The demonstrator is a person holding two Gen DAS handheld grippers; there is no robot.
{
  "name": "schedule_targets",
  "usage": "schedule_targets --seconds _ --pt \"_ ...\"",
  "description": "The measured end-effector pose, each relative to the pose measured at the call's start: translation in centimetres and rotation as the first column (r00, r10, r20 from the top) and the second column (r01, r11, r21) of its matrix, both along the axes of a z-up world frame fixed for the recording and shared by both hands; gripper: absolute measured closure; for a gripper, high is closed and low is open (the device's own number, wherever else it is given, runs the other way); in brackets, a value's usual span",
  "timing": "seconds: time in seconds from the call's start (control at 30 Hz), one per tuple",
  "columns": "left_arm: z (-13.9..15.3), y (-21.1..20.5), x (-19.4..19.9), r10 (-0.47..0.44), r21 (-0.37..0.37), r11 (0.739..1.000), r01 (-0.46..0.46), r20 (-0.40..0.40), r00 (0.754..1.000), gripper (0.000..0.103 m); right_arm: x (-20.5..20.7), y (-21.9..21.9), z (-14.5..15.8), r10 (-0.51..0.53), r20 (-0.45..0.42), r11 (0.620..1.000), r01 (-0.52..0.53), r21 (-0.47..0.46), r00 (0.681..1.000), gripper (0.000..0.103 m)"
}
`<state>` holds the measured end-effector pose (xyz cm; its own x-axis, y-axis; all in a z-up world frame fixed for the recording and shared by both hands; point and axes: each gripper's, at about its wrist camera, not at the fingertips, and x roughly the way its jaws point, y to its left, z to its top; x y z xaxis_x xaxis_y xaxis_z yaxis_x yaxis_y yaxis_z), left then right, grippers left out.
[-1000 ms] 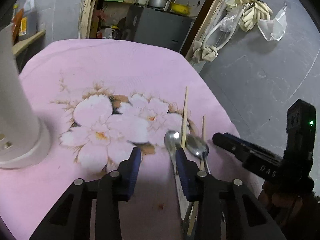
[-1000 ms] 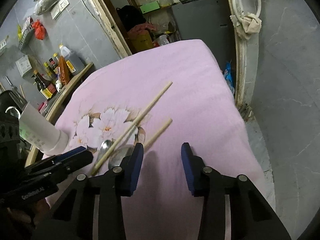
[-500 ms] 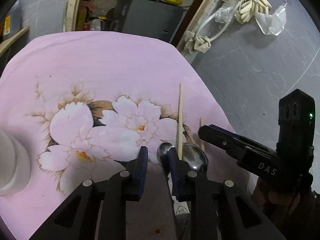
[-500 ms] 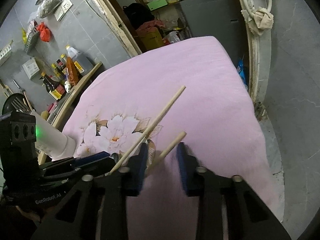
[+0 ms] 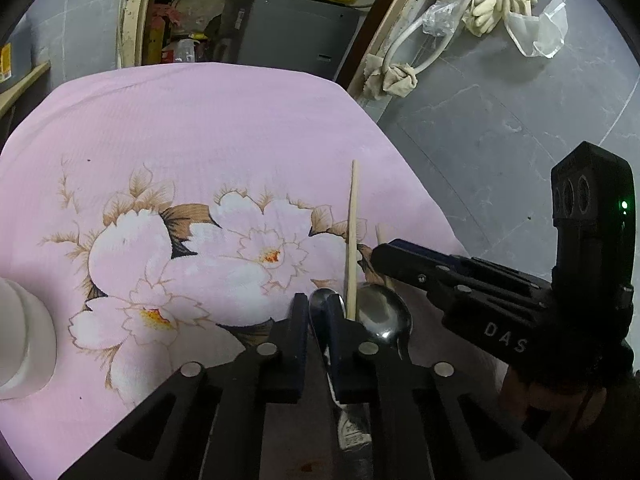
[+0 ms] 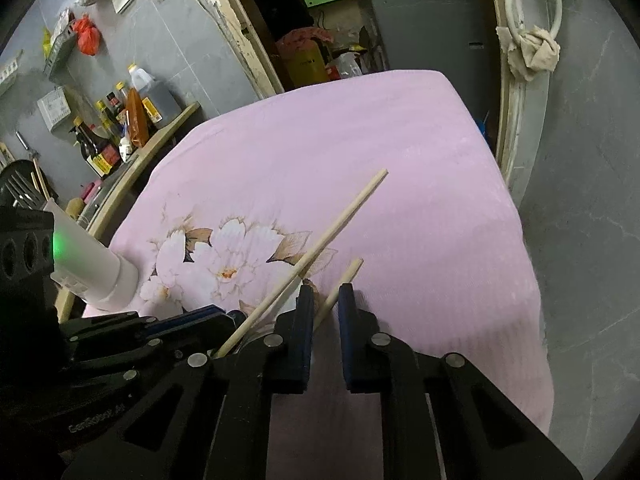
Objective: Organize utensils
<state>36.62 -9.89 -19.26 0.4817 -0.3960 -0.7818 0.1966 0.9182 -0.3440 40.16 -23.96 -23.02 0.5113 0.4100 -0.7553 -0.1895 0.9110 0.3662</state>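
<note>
Since a second ago both tools have narrowed from wide spread onto separate utensils. The left gripper [image 5: 318, 304], low in the centre of its frame, now pinches a spoon [image 5: 326, 312] by the neck, its jaws nearly together. A second spoon [image 5: 382, 316] lies just to its right, with the long chopstick [image 5: 352, 236] between the two bowls. The right gripper [image 6: 323, 300], low centre, pinches the short chopstick [image 6: 340, 286] near its lower end. Probably each takes one piece so both can go into the white holder [image 6: 100, 272] at left, on the pink cloth [image 6: 400, 140].
</note>
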Motion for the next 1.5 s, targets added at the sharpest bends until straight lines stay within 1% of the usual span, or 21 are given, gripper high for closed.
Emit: schedule_targets --seconds 0.13,0.17,0.2,0.23,0.37,0.53,0.77,0.93,1.0,1.07,1.1,1.13,1.33,1.5 --pt "0.0 0.3 -0.2 0.034 -0.022 0.999 -0.035 -0.004 0.999 0.097 -0.6 -0.9 0.1 -0.008 -0.004 1.000 0.008 0.009 1.000 0.099" --pt "0.0 0.5 -0.4 0.043 -0.027 0.999 -0.043 -0.004 0.999 0.098 -0.8 -0.9 0.2 -0.004 -0.009 1.000 0.004 -0.020 1.000 0.103" --pt "0.0 0.6 -0.5 0.047 -0.029 0.998 -0.047 -0.005 0.999 0.098 -1.1 -0.9 0.0 0.006 -0.018 0.999 -0.007 -0.050 1.000 0.103" --pt "0.0 0.7 -0.6 0.049 -0.030 0.998 -0.049 -0.005 0.999 0.098 -1.3 -1.1 -0.2 0.010 -0.021 0.998 -0.011 -0.054 1.000 0.103" --pt "0.1 1.1 -0.9 0.054 -0.047 0.997 -0.054 -0.012 0.998 0.098 -2.1 -2.4 -0.3 -0.005 -0.038 1.000 0.005 0.001 0.999 0.103" --pt "0.1 1.7 -1.2 0.056 -0.076 0.995 -0.059 -0.034 0.998 0.098 -1.8 -2.9 -0.8 -0.040 -0.071 0.997 0.045 0.069 0.997 0.102" --pt "0.2 1.2 -1.5 0.024 -0.057 0.998 -0.027 -0.052 0.998 0.096 -1.3 -1.7 -1.1 -0.053 -0.082 0.996 0.059 0.074 0.995 0.102" --pt "0.1 1.2 -0.8 0.017 -0.072 0.997 -0.021 -0.052 0.998 0.096 -1.2 -1.6 -1.1 -0.060 -0.082 0.995 0.066 0.079 0.995 0.102" --pt "0.0 1.2 -0.6 0.017 -0.081 0.997 -0.021 -0.055 0.998 0.094 -1.1 -1.7 -1.0 -0.062 -0.080 0.994 0.069 0.084 0.995 0.102" --pt "-0.1 1.2 -0.4 0.008 -0.094 0.995 -0.013 -0.058 0.998 0.087 -1.0 -1.7 -0.9 -0.068 -0.080 0.994 0.074 0.082 0.994 0.102" --pt "-0.1 1.1 -0.4 0.002 -0.095 0.995 -0.007 -0.056 0.998 0.085 -1.0 -1.8 -1.0 -0.070 -0.083 0.994 0.077 0.083 0.994 0.102" --pt "0.0 0.9 -0.3 -0.004 -0.089 0.996 0.000 -0.054 0.999 0.084 -0.9 -1.7 -1.0 -0.074 -0.088 0.993 0.081 0.082 0.993 0.102" --pt "0.0 0.5 0.0 -0.026 -0.055 0.998 0.023 -0.058 0.998 0.084 -0.8 -1.7 -1.1 -0.078 -0.092 0.993 0.086 0.081 0.993 0.102" --pt "0.3 -1.2 0.5 -0.058 0.047 0.997 0.061 -0.056 0.997 0.084 -0.8 -2.0 -1.3 -0.085 -0.103 0.992 0.094 0.083 0.991 0.102"
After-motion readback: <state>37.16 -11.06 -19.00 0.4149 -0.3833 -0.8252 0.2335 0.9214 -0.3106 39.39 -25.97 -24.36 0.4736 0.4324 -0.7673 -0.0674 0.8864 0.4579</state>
